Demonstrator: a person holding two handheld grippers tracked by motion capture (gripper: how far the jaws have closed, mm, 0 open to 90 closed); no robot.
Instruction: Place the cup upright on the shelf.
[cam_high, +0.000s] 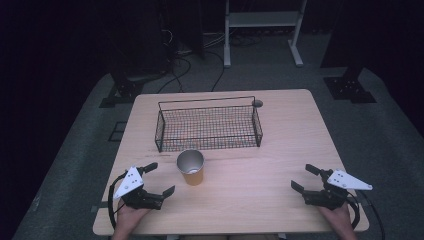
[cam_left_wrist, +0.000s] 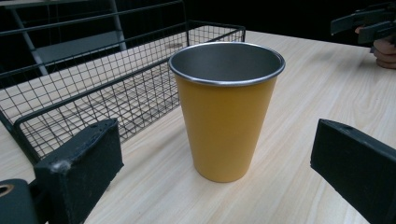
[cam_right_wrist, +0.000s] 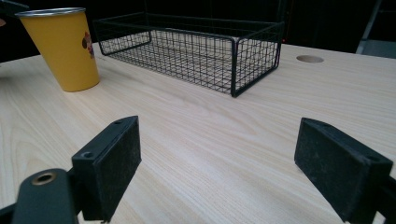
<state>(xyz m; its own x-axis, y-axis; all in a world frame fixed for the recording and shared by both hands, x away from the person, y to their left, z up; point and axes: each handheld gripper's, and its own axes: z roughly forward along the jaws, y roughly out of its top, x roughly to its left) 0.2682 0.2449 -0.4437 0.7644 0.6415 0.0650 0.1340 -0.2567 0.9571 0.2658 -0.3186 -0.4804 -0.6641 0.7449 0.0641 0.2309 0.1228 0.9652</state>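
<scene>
Lining up left gripper (cam_high: 158, 179) on yellow cup (cam_high: 191, 168), lower centre.
Both sets of jaws spread, nothing held; right gripper (cam_high: 303, 178) waits lower right.

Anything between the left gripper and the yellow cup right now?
Nothing: bare table lies between the open left gripper and the yellow cup, clearest in the left gripper view.
</scene>
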